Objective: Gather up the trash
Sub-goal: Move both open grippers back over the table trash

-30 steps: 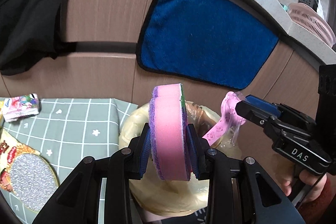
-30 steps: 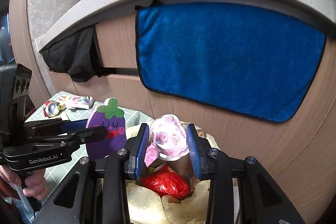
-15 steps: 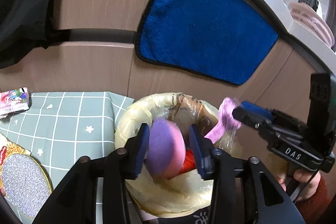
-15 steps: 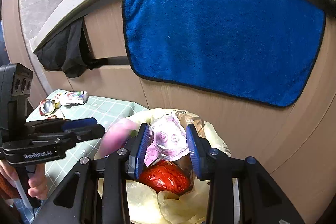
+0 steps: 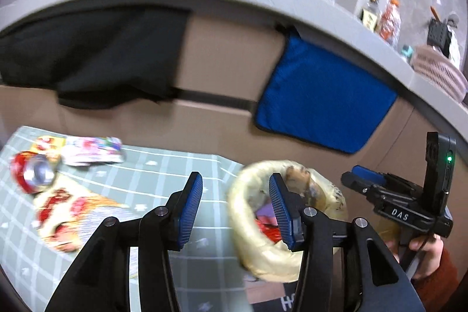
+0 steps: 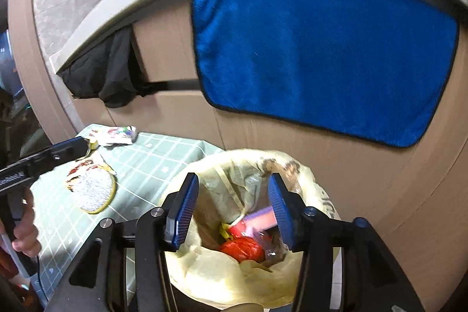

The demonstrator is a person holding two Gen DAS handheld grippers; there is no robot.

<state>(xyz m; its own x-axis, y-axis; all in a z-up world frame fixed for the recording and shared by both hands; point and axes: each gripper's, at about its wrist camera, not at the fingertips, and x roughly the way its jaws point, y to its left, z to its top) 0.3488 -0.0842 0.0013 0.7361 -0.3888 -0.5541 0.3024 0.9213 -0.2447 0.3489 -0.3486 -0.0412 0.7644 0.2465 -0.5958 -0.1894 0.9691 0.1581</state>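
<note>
Two grippers, left gripper (image 5: 235, 209) and right gripper (image 6: 232, 209), stand wide open and empty; between the right jaws lies the yellow plastic-lined trash bin (image 6: 204, 268). Beyond the left jaws, left of them, a crushed red can (image 5: 30, 173) and colourful wrappers (image 5: 92, 149) remain on the green checked cloth (image 5: 163, 165). Approach these low, jaws wide.

The left gripper (image 5: 235, 208) points forward with its blue-padded jaws spread wide and nothing between them. The right gripper (image 6: 234, 208) is likewise spread and empty, angled downward (its body also shows at the right edge of the left wrist view). A hand (image 5: 425, 249) grips the right handle; another hand (image 6: 25, 227) grips the left.
</note>
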